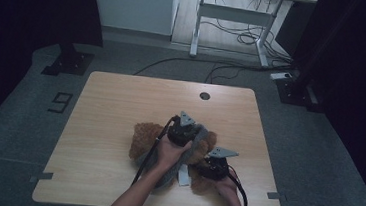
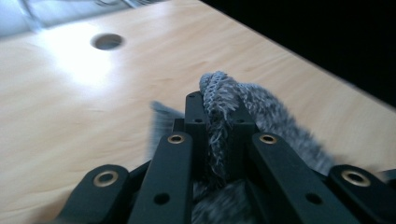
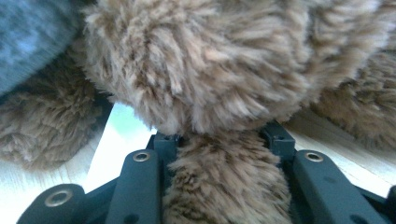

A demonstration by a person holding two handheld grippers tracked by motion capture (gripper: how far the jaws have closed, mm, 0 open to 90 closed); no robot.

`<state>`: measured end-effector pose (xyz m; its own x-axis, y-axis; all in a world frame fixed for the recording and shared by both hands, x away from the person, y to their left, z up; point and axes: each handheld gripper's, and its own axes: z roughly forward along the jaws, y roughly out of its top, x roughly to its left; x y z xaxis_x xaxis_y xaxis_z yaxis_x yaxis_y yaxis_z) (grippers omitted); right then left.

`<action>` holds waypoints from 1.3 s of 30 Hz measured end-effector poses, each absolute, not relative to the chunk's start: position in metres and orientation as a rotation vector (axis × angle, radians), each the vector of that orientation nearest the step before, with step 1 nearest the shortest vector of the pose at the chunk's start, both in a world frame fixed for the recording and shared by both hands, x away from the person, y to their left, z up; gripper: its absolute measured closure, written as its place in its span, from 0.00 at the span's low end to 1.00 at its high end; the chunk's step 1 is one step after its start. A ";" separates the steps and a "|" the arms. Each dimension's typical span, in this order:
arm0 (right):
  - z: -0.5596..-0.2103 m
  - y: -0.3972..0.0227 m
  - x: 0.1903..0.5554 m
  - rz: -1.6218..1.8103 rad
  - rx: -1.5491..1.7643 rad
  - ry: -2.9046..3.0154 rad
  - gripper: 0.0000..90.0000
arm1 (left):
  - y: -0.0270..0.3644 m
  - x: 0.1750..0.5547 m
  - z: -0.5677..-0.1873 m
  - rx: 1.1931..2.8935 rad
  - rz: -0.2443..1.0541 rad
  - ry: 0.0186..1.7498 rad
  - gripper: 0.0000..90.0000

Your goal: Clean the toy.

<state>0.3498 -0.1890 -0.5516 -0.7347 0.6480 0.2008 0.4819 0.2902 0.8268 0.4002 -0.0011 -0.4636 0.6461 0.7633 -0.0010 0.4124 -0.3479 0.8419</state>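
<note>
A: Two soft things are in hand: a brown plush bear [image 1: 143,138] and a grey knitted scarf [image 1: 194,146]. The bear lies on the tabletop [image 1: 110,111], at about five o'clock from the tabletop's middle, near the person's edge.

B: And the scarf?

A: It drapes over the bear, running from its upper part down toward six o'clock. The left tool [image 1: 185,128] is clamped tight on a fold of it; in the left gripper view the grey yarn [image 2: 219,116] stands pinched between the two black jaws, above bare wood.

B: The right tool?

A: The right tool [image 1: 214,167] sits at four o'clock from the left one. Its jaws are set narrow around a brown furry limb [image 3: 224,186] of the bear, pressing it from both sides.

B: Anything farther out?

A: A round cable hole [image 1: 204,96] at twelve o'clock on the tabletop, and a white desk frame [image 1: 238,17] with cables on the floor beyond.
</note>
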 end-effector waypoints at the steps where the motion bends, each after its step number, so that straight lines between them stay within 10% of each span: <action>1: -0.552 -0.189 0.350 1.432 1.060 2.379 0.66 | 0.005 0.401 -0.464 1.994 0.522 0.922 0.91; 22: -0.552 -0.190 0.350 1.440 1.078 2.384 0.66 | 0.166 0.415 -0.468 1.958 0.707 1.259 0.92; 39: -0.552 -0.191 0.350 1.434 1.088 2.374 0.66 | 0.076 0.414 -0.389 1.852 0.632 0.945 0.92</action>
